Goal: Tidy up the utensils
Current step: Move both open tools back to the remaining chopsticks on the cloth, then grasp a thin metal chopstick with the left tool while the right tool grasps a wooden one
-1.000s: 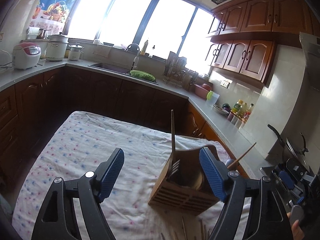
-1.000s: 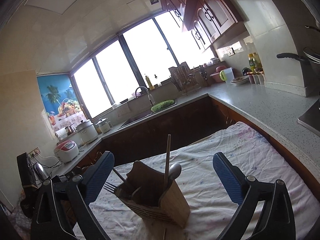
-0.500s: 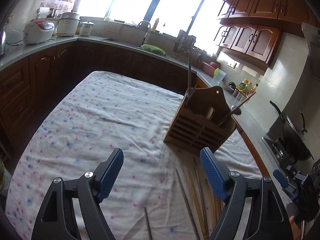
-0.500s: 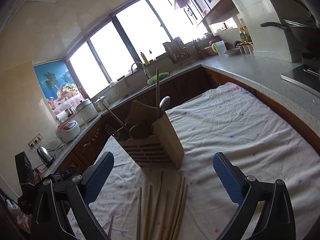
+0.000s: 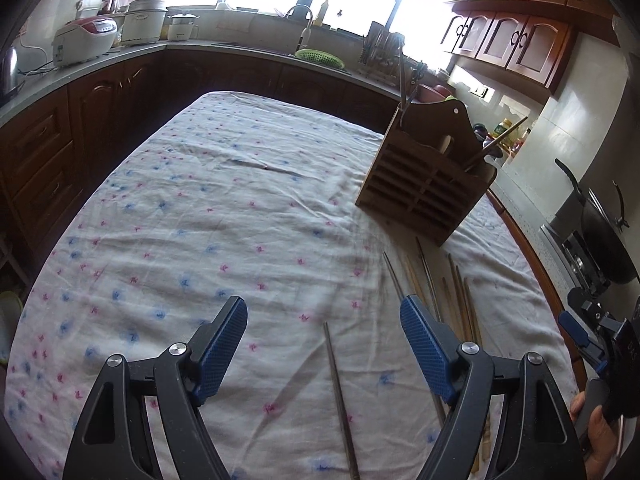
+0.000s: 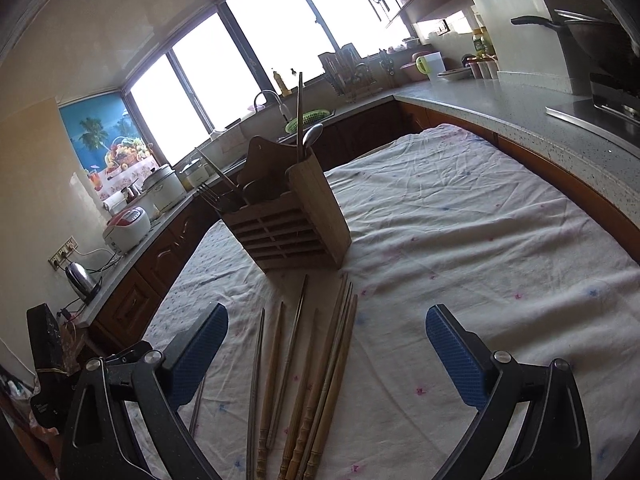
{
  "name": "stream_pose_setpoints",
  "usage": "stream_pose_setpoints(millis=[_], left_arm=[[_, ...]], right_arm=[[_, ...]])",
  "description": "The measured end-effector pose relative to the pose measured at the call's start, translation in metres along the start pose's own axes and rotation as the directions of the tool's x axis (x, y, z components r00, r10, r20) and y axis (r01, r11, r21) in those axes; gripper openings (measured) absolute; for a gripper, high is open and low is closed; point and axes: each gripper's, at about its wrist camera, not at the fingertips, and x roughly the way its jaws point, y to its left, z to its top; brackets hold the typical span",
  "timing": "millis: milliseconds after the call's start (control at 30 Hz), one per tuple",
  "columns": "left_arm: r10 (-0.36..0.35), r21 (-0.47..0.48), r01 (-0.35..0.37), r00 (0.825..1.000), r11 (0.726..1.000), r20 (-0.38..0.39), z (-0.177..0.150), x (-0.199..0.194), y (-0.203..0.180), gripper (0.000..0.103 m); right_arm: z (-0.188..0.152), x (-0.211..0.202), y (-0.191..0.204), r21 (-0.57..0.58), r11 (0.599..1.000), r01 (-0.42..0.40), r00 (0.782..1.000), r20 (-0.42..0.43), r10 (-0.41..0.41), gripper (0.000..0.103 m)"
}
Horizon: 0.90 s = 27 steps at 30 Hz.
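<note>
A wooden utensil holder (image 5: 424,196) (image 6: 292,224) stands on the cloth-covered table (image 5: 200,208) (image 6: 480,240), with a spoon, a fork and sticks upright in it. Several chopsticks (image 6: 316,372) (image 5: 456,300), wooden and metal, lie side by side in front of it. One metal chopstick (image 5: 340,396) lies apart, between the left jaws. My left gripper (image 5: 324,316) hangs open above the cloth, empty. My right gripper (image 6: 326,322) is open over the chopstick bundle, touching none. The right gripper also shows at the left wrist view's right edge, held by a hand (image 5: 596,436).
Kitchen counters (image 6: 520,104) wrap round the table on three sides, with rice cookers (image 5: 86,38), a kettle (image 6: 82,280), a sink with a green basket (image 5: 320,56), a dish rack and a wok (image 5: 600,220) on the stove.
Both grippers have tipped downward and sunk toward the table. The holder has slid up in both views and the loose chopsticks have come into sight. Both jaws stay wide.
</note>
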Motion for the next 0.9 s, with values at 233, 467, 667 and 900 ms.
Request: stream_pose_setpoints(millis=[233, 467, 667, 900], left_arm=[[0.030, 0.059, -0.025, 0.996, 0.998, -0.084, -0.009, 0.012, -0.008, 0.076], [0.051, 0.149, -0.016, 0.971, 0.989, -0.233, -0.023, 0.045, -0.024, 0.023], [0.037, 0.183, 0.005, 0.974, 0.983, -0.224, -0.019, 0.067, -0.031, 0.006], [0.004, 0.144, 0.027, 0.978, 0.989, -0.208, 0.010, 0.111, -0.025, 0.004]], right_arm=[[-0.006, 0.005, -0.001, -0.002, 1.000, 0.014, 0.999, -0.035, -0.014, 0.099], [-0.010, 0.014, 0.001, -0.018, 1.000, 0.024, 0.997, -0.074, -0.025, 0.082], [-0.010, 0.020, 0.000, -0.024, 0.999, 0.028, 0.995, -0.099, -0.030, 0.067], [-0.011, 0.047, 0.000, -0.028, 0.999, 0.047, 0.984, -0.171, -0.051, 0.046]])
